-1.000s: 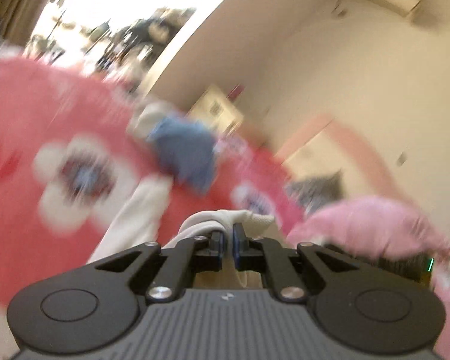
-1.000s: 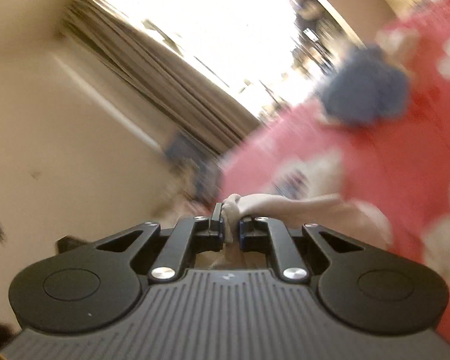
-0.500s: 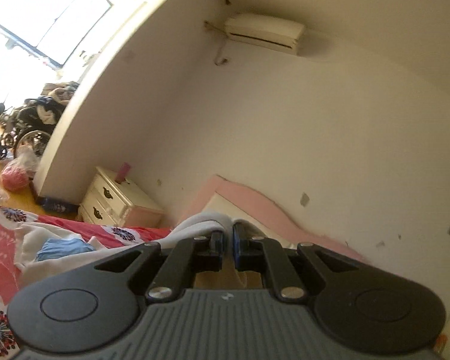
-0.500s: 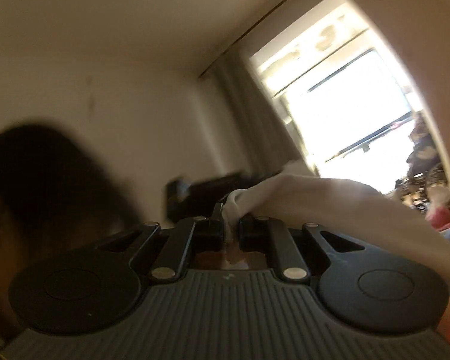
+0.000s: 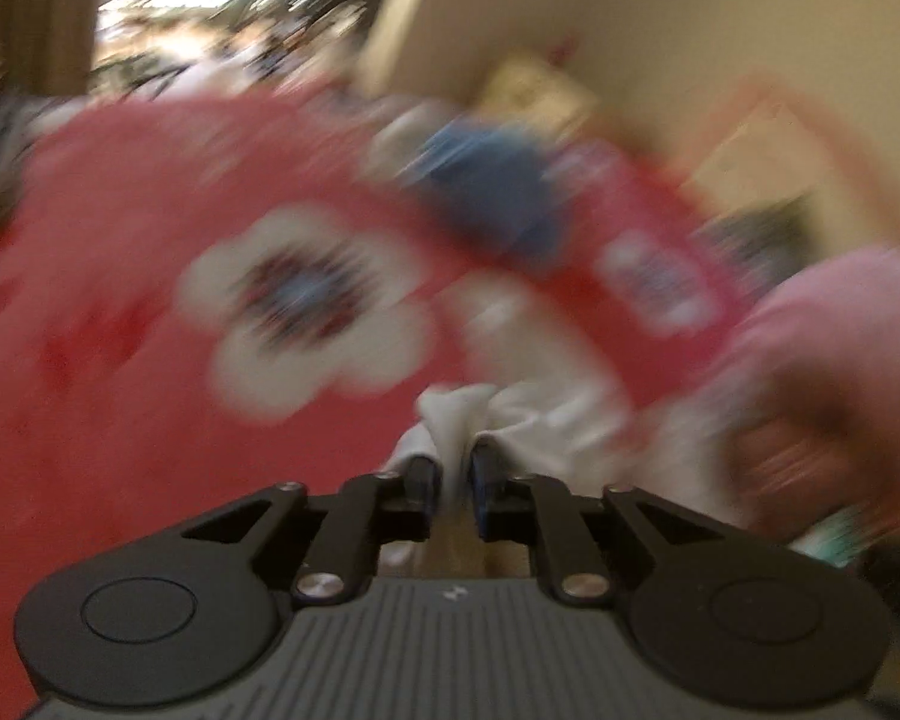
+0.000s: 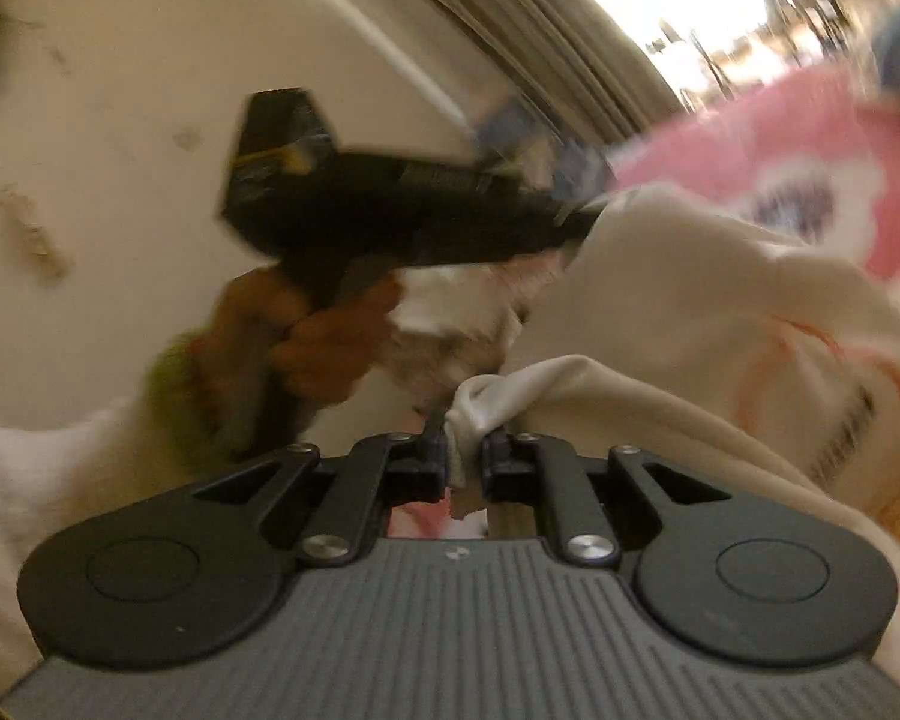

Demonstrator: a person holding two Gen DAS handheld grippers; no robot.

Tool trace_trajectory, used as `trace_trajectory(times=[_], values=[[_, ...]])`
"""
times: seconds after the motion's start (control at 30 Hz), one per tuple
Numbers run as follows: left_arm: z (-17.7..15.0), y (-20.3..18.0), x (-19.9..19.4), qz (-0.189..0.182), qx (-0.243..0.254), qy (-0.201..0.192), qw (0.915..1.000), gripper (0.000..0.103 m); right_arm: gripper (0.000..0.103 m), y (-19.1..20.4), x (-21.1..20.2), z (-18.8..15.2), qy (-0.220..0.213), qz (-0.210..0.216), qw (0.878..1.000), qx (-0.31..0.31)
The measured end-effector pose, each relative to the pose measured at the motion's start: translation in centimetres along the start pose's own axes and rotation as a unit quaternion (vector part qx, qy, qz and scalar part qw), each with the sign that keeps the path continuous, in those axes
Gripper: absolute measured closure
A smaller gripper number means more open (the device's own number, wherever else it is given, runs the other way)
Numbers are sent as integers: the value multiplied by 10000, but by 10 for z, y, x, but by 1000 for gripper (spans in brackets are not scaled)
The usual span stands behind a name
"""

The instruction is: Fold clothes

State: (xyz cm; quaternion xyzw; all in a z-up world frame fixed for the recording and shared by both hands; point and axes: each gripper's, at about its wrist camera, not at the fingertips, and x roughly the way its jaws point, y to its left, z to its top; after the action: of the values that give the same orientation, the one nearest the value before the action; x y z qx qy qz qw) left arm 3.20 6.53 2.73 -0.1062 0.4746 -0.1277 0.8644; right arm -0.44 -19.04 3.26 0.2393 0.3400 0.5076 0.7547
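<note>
**Q.** Reading left to right, what does the left gripper (image 5: 453,474) show?

**A.** Its fingers (image 5: 421,483) are nearly closed, pinching a bunched edge of the white garment (image 5: 546,414). Beyond lies the bed (image 5: 120,324) with its red flowered cover; a blue garment (image 5: 486,192) sits farther back on it, and a pink pillow (image 5: 840,330) lies at the right. The view is blurred, so finer detail cannot be told.

**Q.** And the right gripper (image 6: 465,456)?

**A.** Its fingers (image 6: 433,450) are likewise drawn almost together on a knot of the same white cloth (image 6: 690,312), which spreads away to the right, toward the bed cover. At the left of this view the person's hand (image 6: 324,336) grips the handle of the other gripper, whose tip meets the cloth at a separate point.

**Q.** Why two separate holds?

**A.** Judged from the pictures, holding two points lets the garment be stretched between them and kept clear of the bed, so that it can be laid flat or doubled over squarely. Limp cloth would sag and bunch from a single hold.

**Q.** How far along is the fold?

**A.** That cannot be settled: the cloth looks loose and rumpled, and no finished crease is visible.
</note>
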Motion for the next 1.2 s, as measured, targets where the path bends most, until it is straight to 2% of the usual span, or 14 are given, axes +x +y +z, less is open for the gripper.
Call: trace_trajectory(times=[0.1, 0.2, 0.27, 0.33, 0.43, 0.5, 0.63, 0.77, 0.83, 0.93, 1.03, 1.1, 1.13, 1.2], values=[[-18, 45, 20, 346, -497, 375, 9975, 75, 85, -36, 37, -10, 630, -131, 9957, 666], [-41, 75, 8, 147, -1067, 385, 9934, 64, 75, -50, 49, -22, 1116, -125, 9874, 1116], [-49, 87, -12, -87, -1281, 166, 9916, 55, 49, -40, 30, -20, 1154, 25, 9885, 976], [-58, 91, -32, -252, -1395, -85, 9899, 51, 35, -27, 6, -16, 1183, 100, 9906, 685], [-76, 91, -51, -537, -1491, -299, 9869, 50, 33, -9, -31, -6, 1256, 163, 9918, 166], [-88, 80, -55, -754, -1428, -313, 9864, 49, 33, 11, -36, -27, 1136, 89, 9934, -149], [-112, 60, -63, -1186, -1299, -340, 9838, 48, 33, 22, -39, -20, 792, -752, 9876, -1126], [-136, 39, -70, -1616, -1168, -366, 9792, 48, 33, 2, -11, -17, 1226, -1500, 9646, -1790], [-146, 22, -63, -1555, -897, -318, 9832, 47, 33, -3, 6, -22, 1607, -1566, 9526, -2055], [-156, -6, -40, -602, -183, -166, 9979, 46, 33, -4, 28, -29, 1907, -1629, 9374, -2415], [-166, -21, -17, 361, 164, 23, 9992, 51, 40, -15, 45, -35, 2114, -1692, 9341, -2328], [-171, -15, -13, 304, -61, 45, 9995, 60, 71, -18, 50, -39, 2193, -1823, 9305, -2298], [-172, -10, -16, 191, -250, 27, 9995, 69, 95, -17, 51, -41, 2228, -1907, 9282, -2289], [-176, 1, -22, 54, -586, 15, 9983, 81, 99, -9, 45, -43, 2141, -2121, 9252, -2307]])
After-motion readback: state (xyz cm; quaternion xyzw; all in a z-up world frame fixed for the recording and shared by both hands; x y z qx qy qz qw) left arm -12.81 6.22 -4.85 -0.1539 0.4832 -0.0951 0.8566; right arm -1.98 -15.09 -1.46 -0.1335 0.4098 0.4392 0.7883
